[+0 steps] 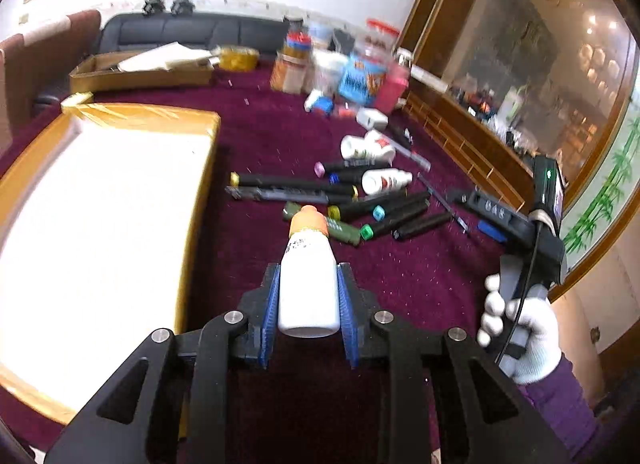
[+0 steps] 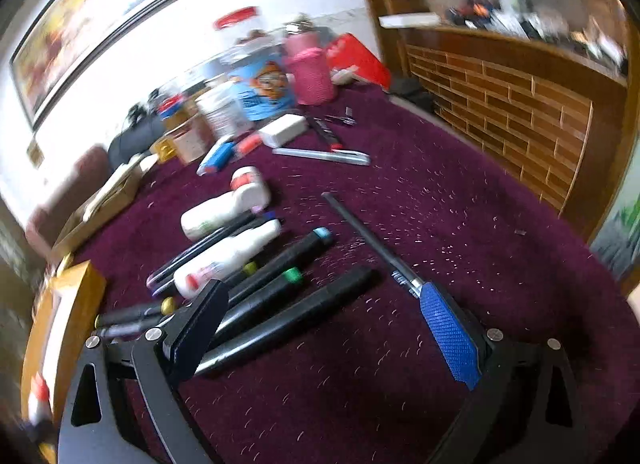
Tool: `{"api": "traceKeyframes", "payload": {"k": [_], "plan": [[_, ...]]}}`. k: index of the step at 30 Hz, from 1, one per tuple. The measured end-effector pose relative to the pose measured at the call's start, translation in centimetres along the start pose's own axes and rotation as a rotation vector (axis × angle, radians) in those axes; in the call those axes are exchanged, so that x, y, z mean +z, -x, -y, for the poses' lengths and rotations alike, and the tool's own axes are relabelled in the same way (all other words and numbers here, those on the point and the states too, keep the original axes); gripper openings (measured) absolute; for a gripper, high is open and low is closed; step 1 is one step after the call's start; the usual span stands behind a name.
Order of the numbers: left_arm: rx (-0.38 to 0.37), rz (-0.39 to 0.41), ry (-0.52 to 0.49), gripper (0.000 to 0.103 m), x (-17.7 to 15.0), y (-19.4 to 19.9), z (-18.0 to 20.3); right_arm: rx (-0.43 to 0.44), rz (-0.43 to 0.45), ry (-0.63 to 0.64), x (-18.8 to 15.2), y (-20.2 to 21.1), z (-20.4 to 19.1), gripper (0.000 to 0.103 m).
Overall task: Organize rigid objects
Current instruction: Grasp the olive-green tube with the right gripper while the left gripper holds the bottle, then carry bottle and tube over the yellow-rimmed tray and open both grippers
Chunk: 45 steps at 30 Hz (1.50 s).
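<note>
In the left wrist view my left gripper [image 1: 308, 270] is shut on a white bottle with an orange cap [image 1: 307, 292], held above the maroon cloth beside a yellow-rimmed box with a white inside [image 1: 140, 116]. Black markers with coloured caps [image 1: 384, 216] and white bottles [image 1: 368, 146] lie ahead in a heap. A white-gloved hand [image 1: 520, 328] holds my right gripper [image 1: 500, 216] at the right. In the right wrist view my right gripper [image 2: 322, 292] stands open low over the markers [image 2: 280, 276], with one marker by its left finger. A thin black pen [image 2: 372, 240] ends near its right finger.
Jars, a pink cup and packets [image 1: 352, 72] crowd the far end of the cloth. A flat cardboard box [image 1: 140, 72] lies at the back left. A wooden cabinet [image 1: 480, 144] runs along the right side. A grey pen [image 2: 320, 154] lies further out.
</note>
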State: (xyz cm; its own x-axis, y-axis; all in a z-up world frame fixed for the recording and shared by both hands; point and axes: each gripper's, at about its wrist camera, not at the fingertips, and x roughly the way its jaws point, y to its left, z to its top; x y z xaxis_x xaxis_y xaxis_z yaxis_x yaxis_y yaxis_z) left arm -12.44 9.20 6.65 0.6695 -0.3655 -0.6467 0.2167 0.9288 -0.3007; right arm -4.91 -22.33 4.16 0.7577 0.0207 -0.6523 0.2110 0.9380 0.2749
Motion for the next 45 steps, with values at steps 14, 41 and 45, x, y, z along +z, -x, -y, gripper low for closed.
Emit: {"api": "traceKeyframes", "payload": {"k": [14, 41, 45], "plan": [[-0.004, 0.056, 0.111, 0.024, -0.8, 3.5, -5.6, 0.25, -0.348, 0.562, -5.1, -4.2, -16.9, 0.064], [0.018, -0.005, 0.222, 0.024, 6.9, -1.1, -13.8, 0.479, -0.388, 0.383, -2.3, -3.3, -26.9, 0.019], [-0.024, -0.066, 0.308, 0.024, 8.2, -5.0, -16.0, 0.443, -0.412, 0.375, -2.2, -5.9, -30.0, 0.019]]}}
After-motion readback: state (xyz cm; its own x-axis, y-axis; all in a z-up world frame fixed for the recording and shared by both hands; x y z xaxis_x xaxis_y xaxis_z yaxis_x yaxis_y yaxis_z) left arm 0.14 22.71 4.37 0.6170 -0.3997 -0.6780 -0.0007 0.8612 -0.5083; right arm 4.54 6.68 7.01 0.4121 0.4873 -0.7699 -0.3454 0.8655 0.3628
